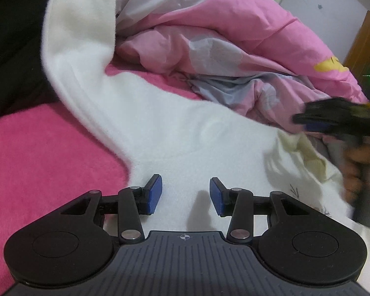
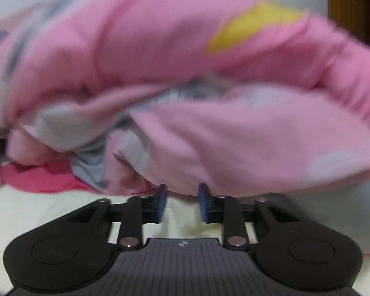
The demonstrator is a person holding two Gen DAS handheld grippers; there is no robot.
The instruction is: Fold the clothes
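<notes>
A white fleece garment (image 1: 160, 128) lies spread over the bed, one part rising up at the back left. My left gripper (image 1: 186, 187) hovers over its near part, blue pads apart, nothing between them. In the left wrist view my right gripper (image 1: 302, 120) shows blurred at the right edge, held by a hand (image 1: 357, 172), above a crumpled cream part of the garment (image 1: 303, 153). In the right wrist view the right gripper (image 2: 182, 197) stands open over cream fabric (image 2: 37, 212), its pads close to the edge of a pink quilt (image 2: 160, 61), with nothing gripped.
A bunched pink quilt (image 1: 234, 37) with grey and yellow patches fills the back of the bed. A bright pink blanket (image 1: 37, 153) covers the bed at left. Something dark (image 1: 9, 37) stands at the upper left. Wooden furniture (image 1: 365, 39) is at the far right.
</notes>
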